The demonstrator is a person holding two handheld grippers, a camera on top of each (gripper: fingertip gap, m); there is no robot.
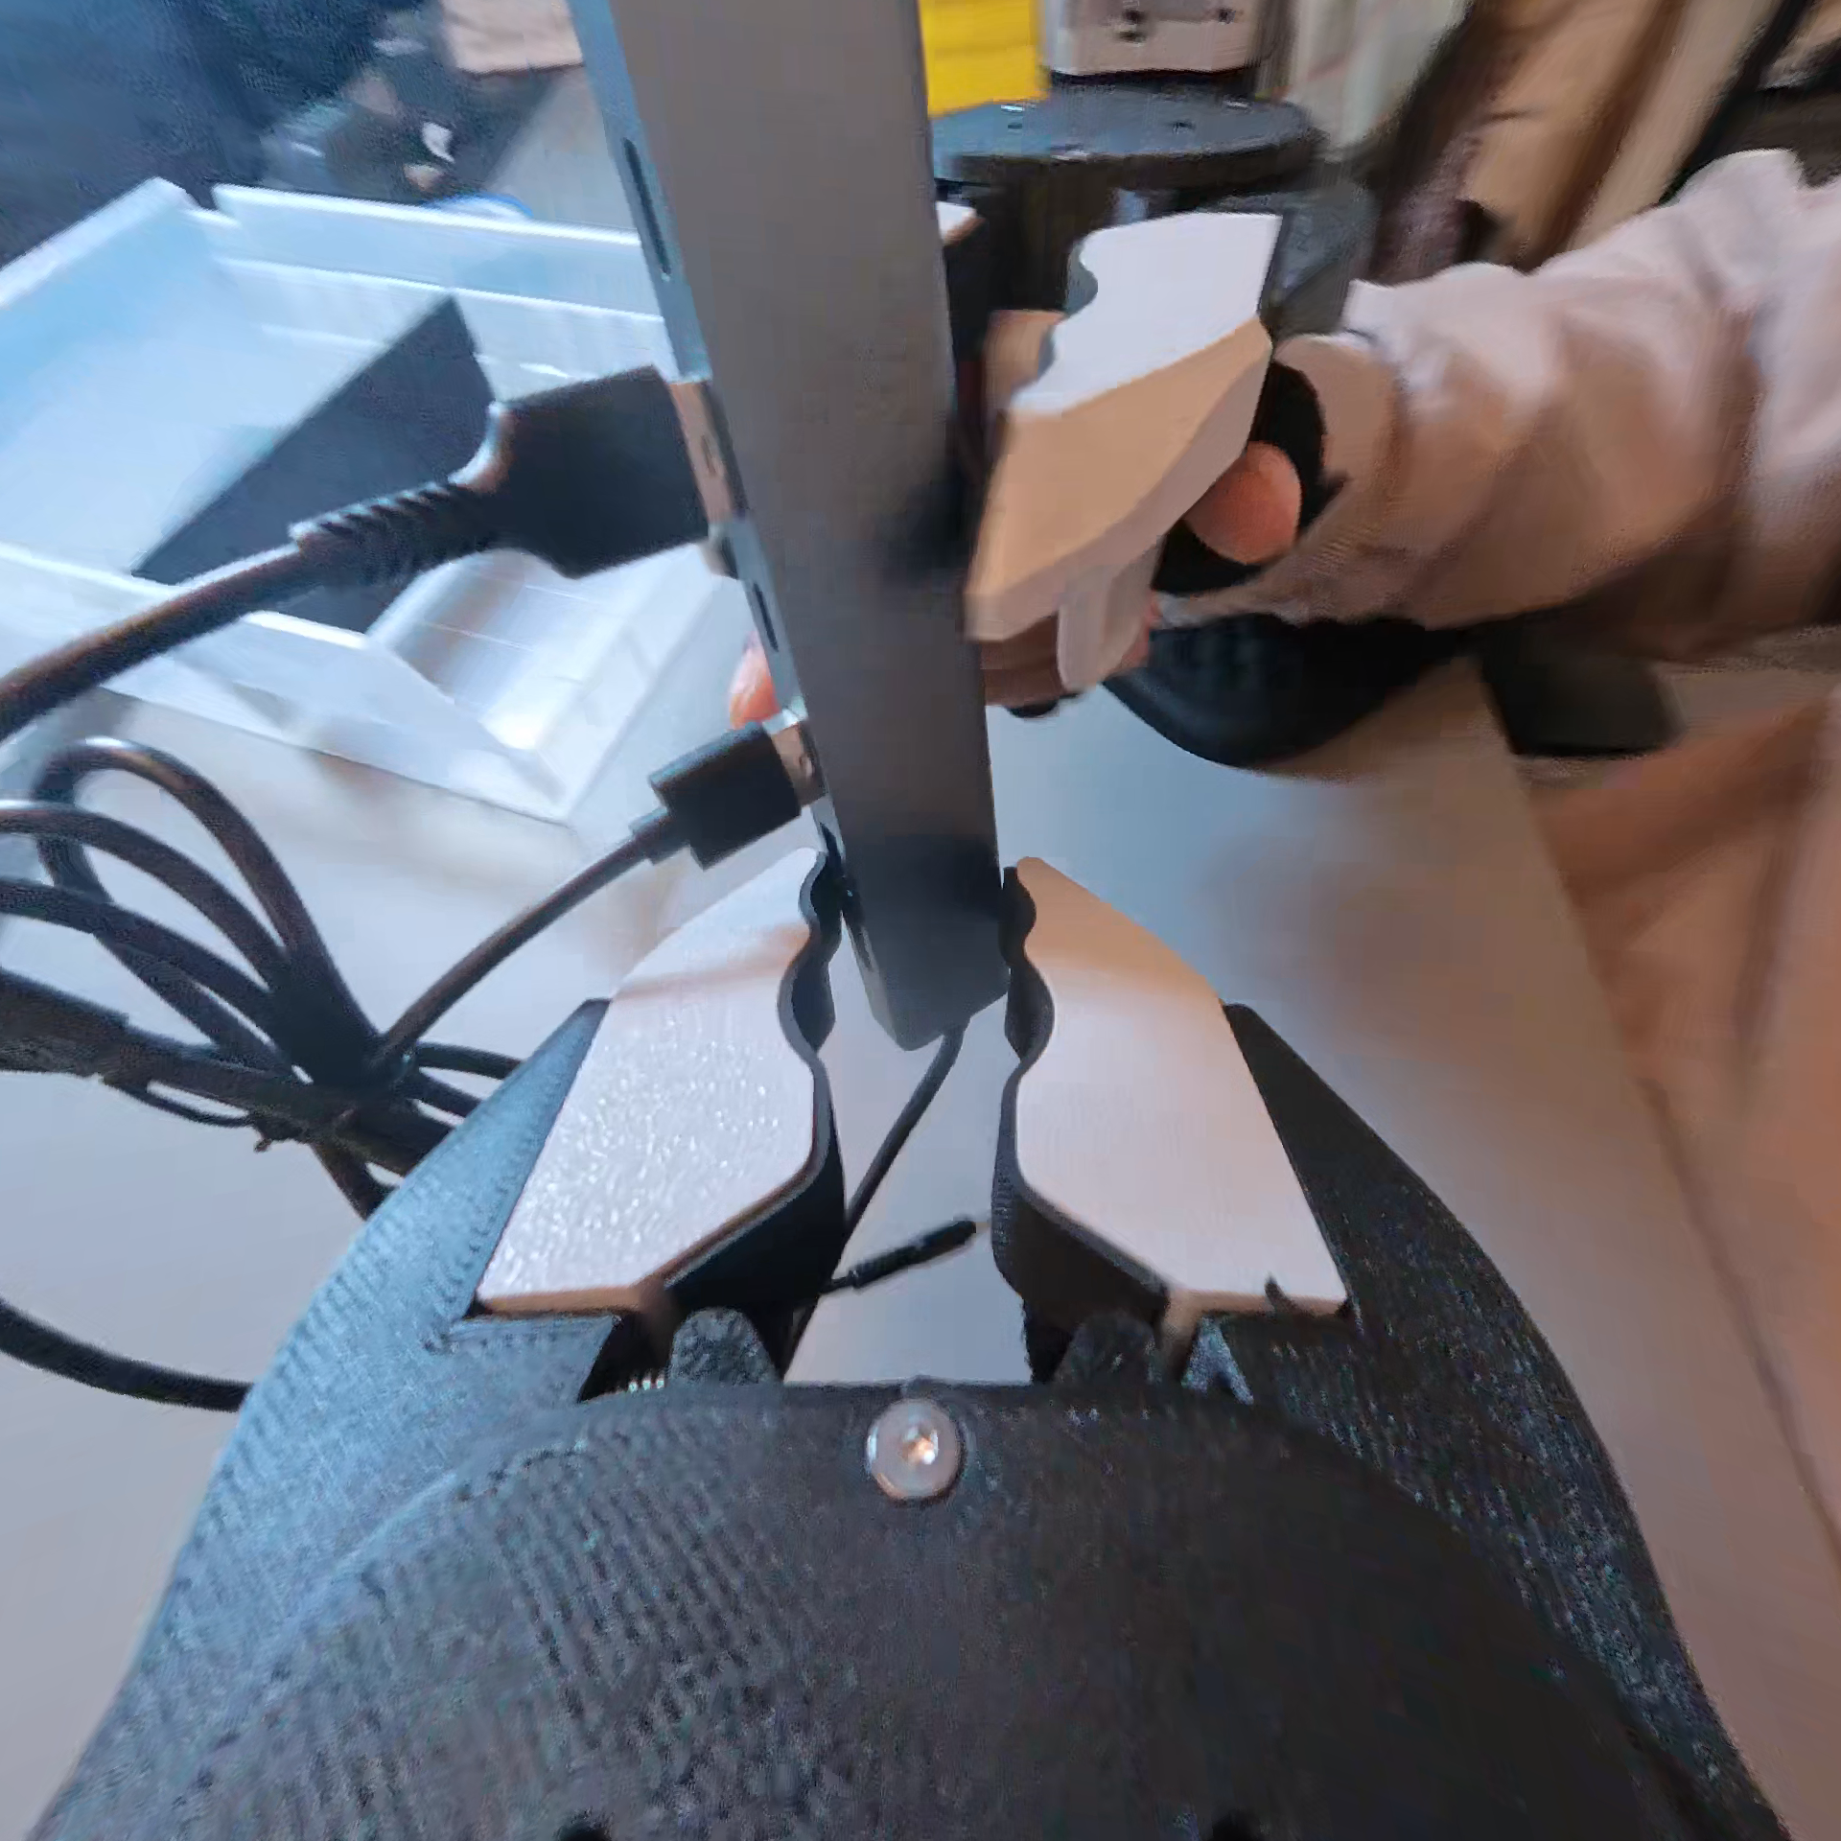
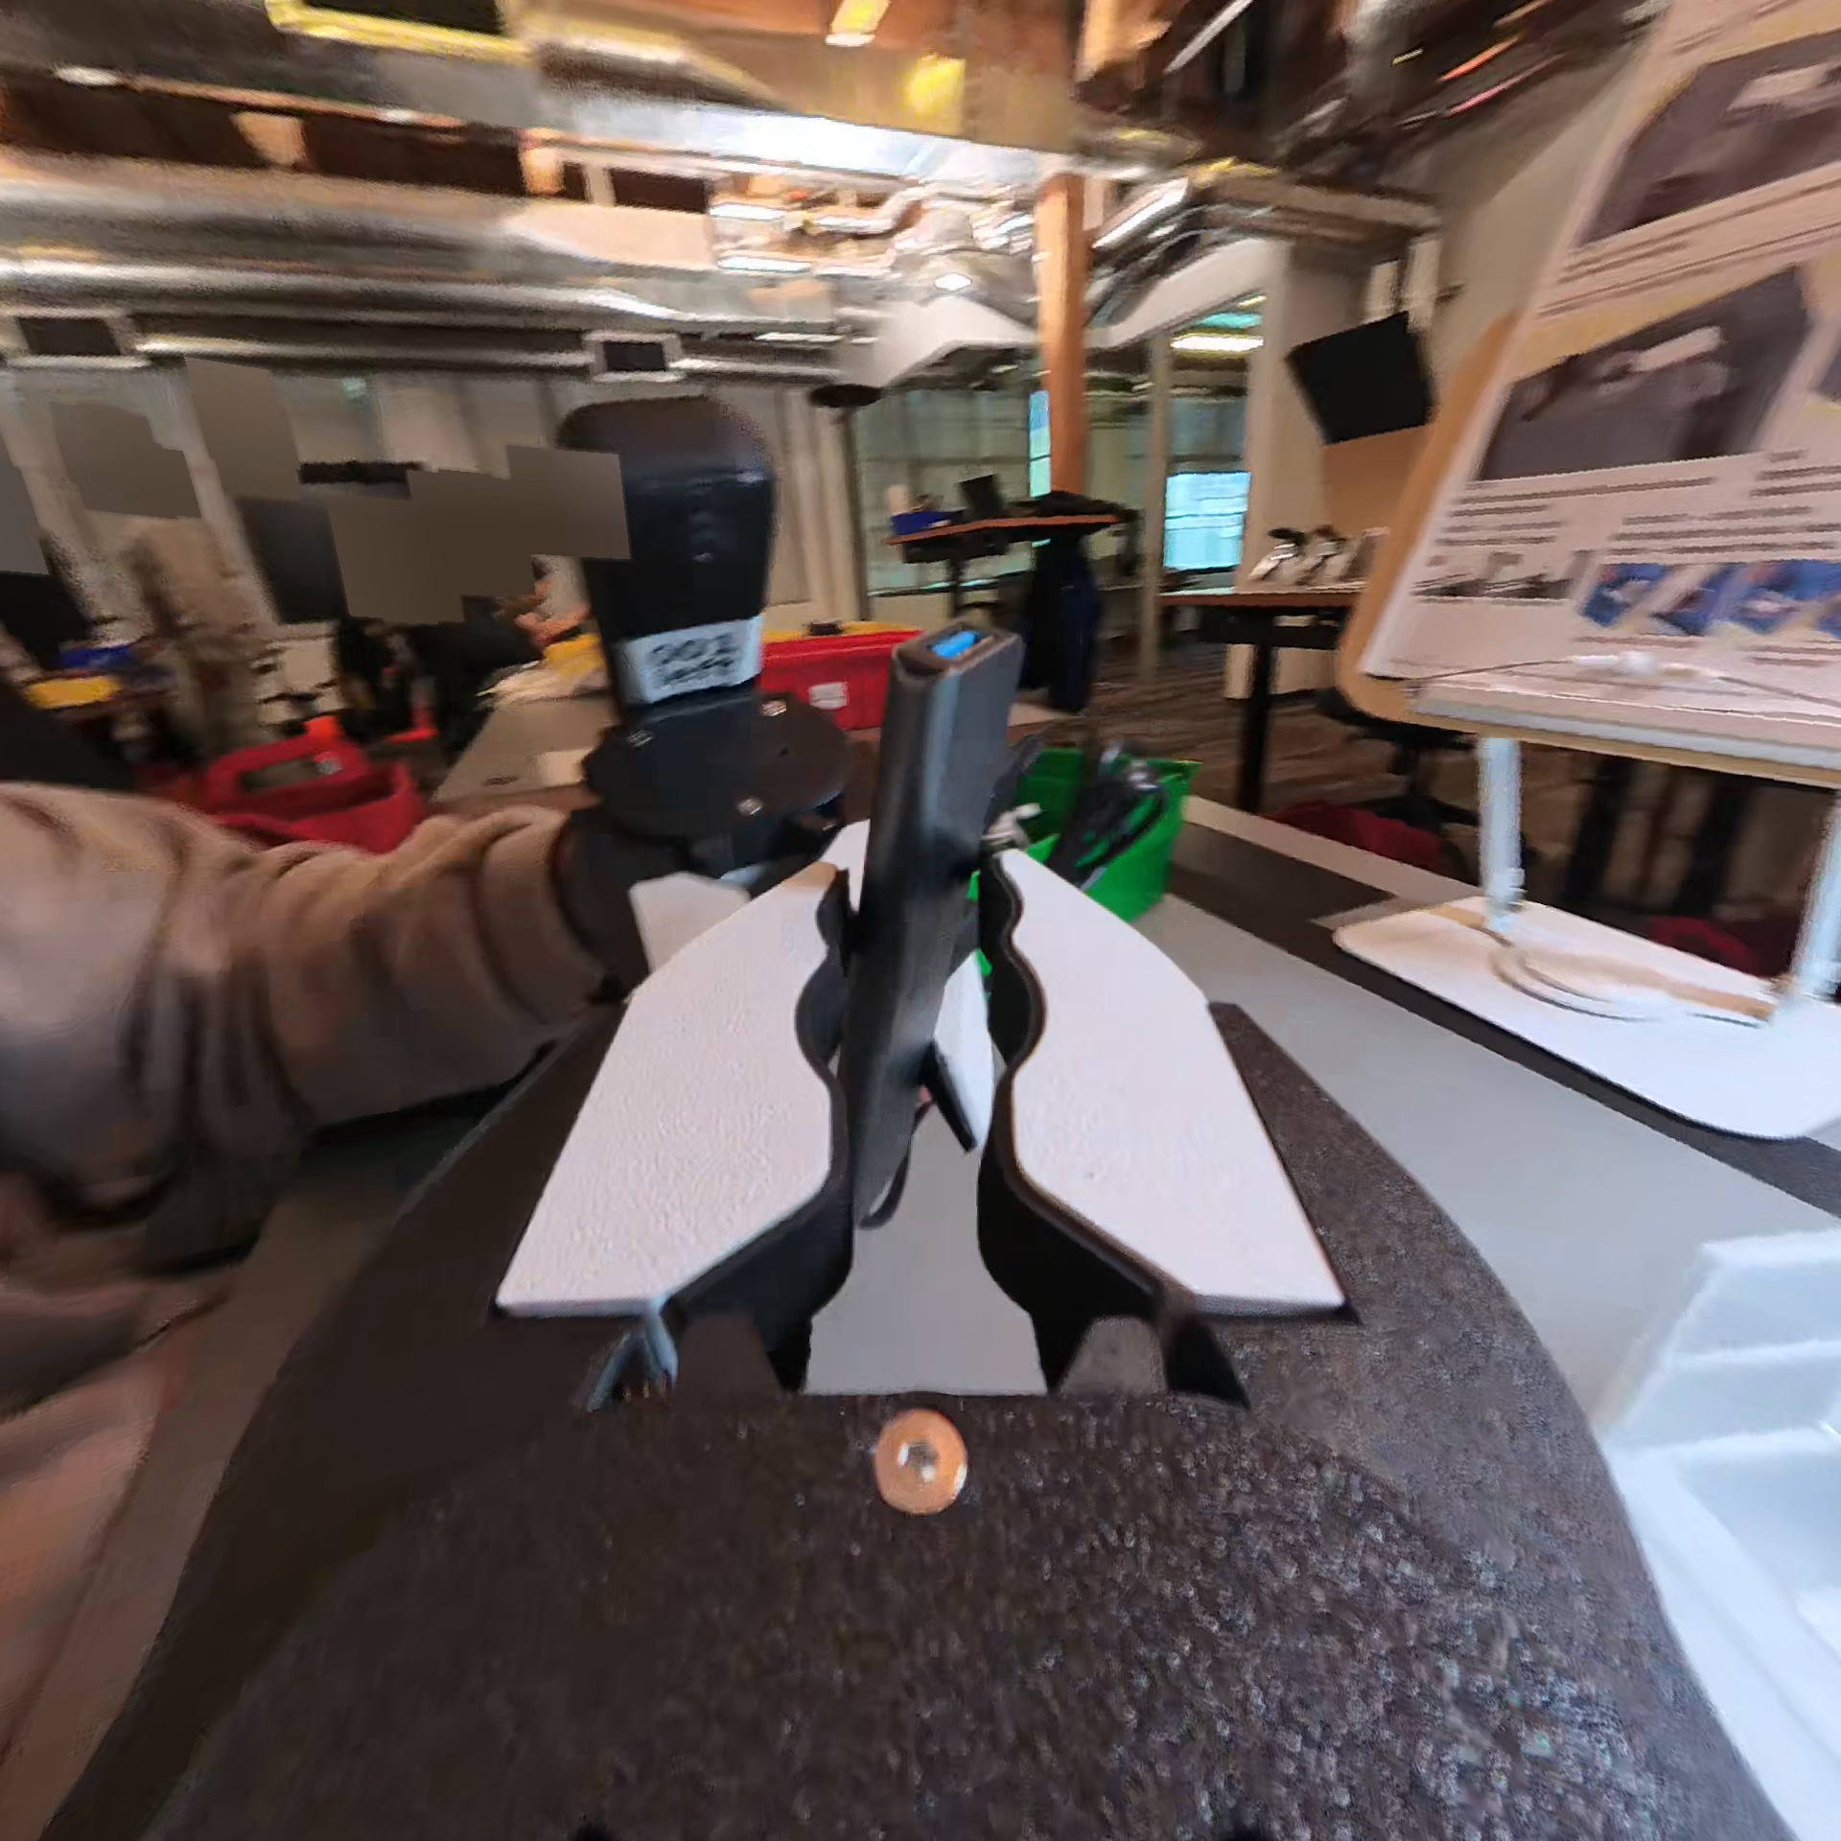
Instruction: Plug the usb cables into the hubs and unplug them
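A grey USB hub (image 1: 817,349) stands upright above the table. My left gripper (image 1: 917,897) is shut on its lower end. A large black plug (image 1: 598,478) and a smaller black USB plug (image 1: 722,797) sit in ports on the hub's left edge. My right gripper (image 1: 971,478) comes in from the right and clasps the hub's right edge higher up. In the right wrist view the hub (image 2: 936,777) shows edge-on between my right gripper's (image 2: 915,897) fingertips, with a blue port (image 2: 954,643) at its top. The left gripper's handle (image 2: 687,558) stands behind it.
A white compartment tray (image 1: 299,329) lies at the left, with a coil of black cables (image 1: 199,946) in front of it. A person's sleeve (image 1: 1544,398) fills the right. A green bin of cables (image 2: 1106,827) and a poster stand (image 2: 1644,448) are beyond. About 7 cm separates my left fingertips from my right.
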